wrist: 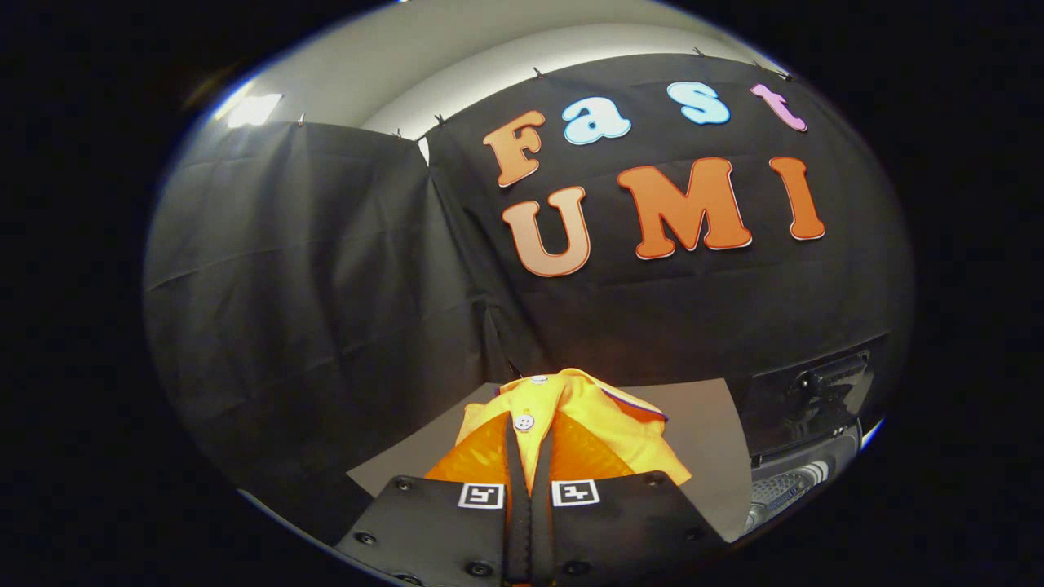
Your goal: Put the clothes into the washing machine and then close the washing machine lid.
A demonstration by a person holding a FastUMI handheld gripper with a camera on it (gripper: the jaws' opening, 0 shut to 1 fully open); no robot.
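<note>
A yellow garment [587,416] with a white button and a collar hangs bunched up between my two fingers [514,473]. My gripper [528,456] is shut on it, the black fingers pressed close together with a thin fold of yellow cloth between them. The cloth is lifted above the grey tabletop [701,424]. Off to the right, lower than the fingers, stands the washing machine [803,456]: its dark lid [816,391] stands raised and open, and the ribbed light-coloured tub rim shows below it.
Black cloth walls close the booth behind and to the left. The grey tabletop stretches beyond the fingers toward the back wall. A bright lamp glows at the upper left above the cloth.
</note>
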